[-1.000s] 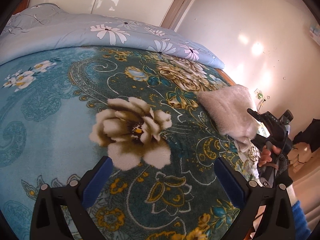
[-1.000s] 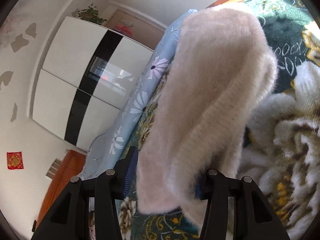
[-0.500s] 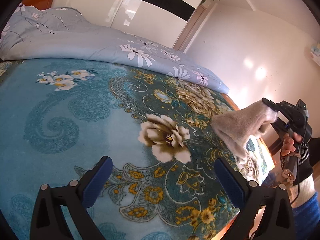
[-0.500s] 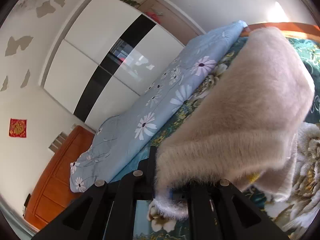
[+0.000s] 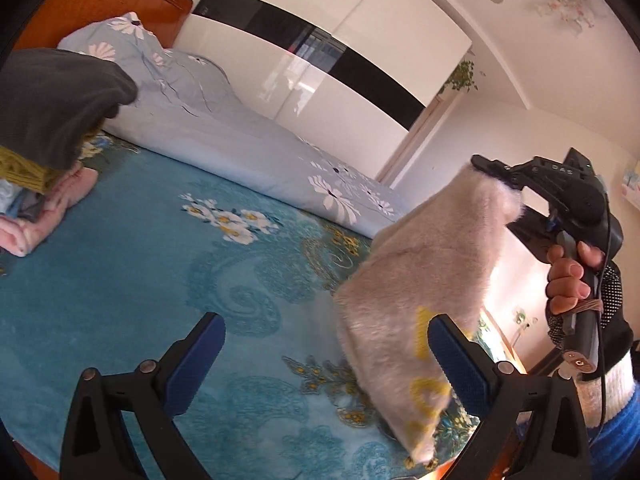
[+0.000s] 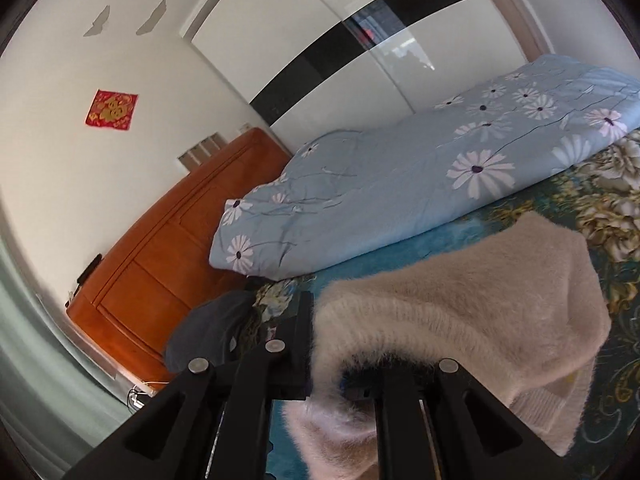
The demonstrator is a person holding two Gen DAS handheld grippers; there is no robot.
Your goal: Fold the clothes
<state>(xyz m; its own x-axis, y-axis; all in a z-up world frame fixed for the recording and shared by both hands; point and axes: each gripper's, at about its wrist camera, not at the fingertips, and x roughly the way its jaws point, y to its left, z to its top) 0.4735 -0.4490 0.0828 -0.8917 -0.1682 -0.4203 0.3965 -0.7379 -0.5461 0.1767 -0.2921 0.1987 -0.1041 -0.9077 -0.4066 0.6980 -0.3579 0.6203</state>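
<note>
A folded fluffy cream sweater (image 5: 424, 292) hangs in the air above the teal floral blanket (image 5: 168, 272), held at its top corner by my right gripper (image 5: 496, 172). In the right wrist view the sweater (image 6: 460, 308) drapes over my right gripper (image 6: 340, 364), which is shut on it. My left gripper (image 5: 326, 364) is open and empty, low over the blanket, with its right finger (image 5: 456, 356) just in front of the sweater's lower part.
A stack of folded clothes (image 5: 44, 128) topped by a dark grey piece lies at the left, also in the right wrist view (image 6: 208, 336). A light blue flowered duvet (image 5: 248, 144) lies along the bed's far side. An orange wooden headboard (image 6: 168, 248) and white wardrobe (image 5: 340, 56) stand behind.
The right gripper has lifted the sweater off the blanket and carried it left toward my left gripper. Both views have swung left, bringing the clothes stack and headboard into sight.
</note>
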